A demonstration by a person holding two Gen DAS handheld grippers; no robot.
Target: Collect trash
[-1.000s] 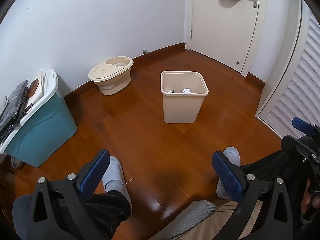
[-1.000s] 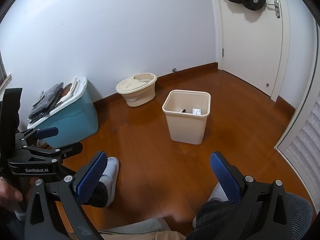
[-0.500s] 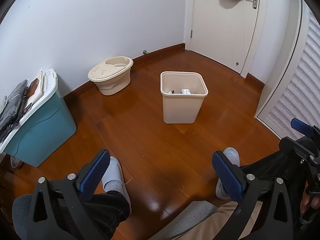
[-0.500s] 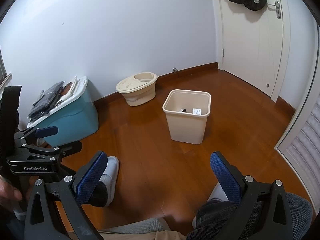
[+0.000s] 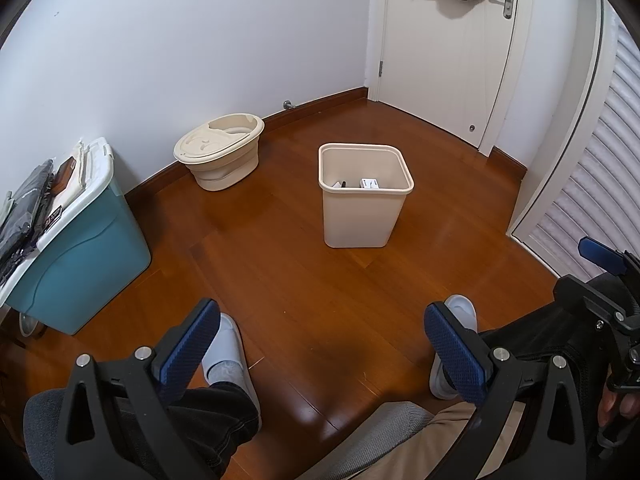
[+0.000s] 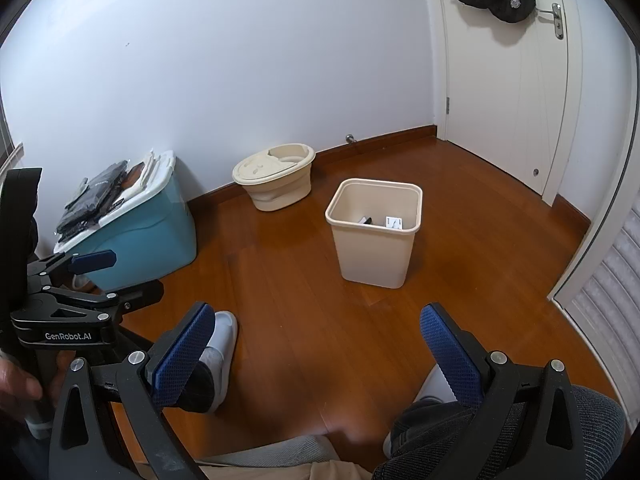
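A beige trash bin (image 5: 362, 196) stands on the wooden floor ahead, also in the right wrist view (image 6: 376, 236). Inside it lie a small white item (image 5: 370, 183) and a dark item (image 5: 342, 184). My left gripper (image 5: 320, 344) is open and empty, held above the floor well short of the bin. My right gripper (image 6: 316, 348) is open and empty, also short of the bin. The left gripper shows at the left edge of the right wrist view (image 6: 80, 292). No loose trash shows on the floor.
A teal storage box (image 5: 76, 248) with a white lid and dark items on top stands at the left wall. A beige mop bucket (image 5: 222, 156) sits by the baseboard. A white door (image 5: 448, 48) is at the back right, louvred doors (image 5: 592, 184) at the right. My feet in white slippers (image 5: 228, 352) are below.
Almost nothing has changed. Both grippers stay open and nearly still; the views drift only slightly.
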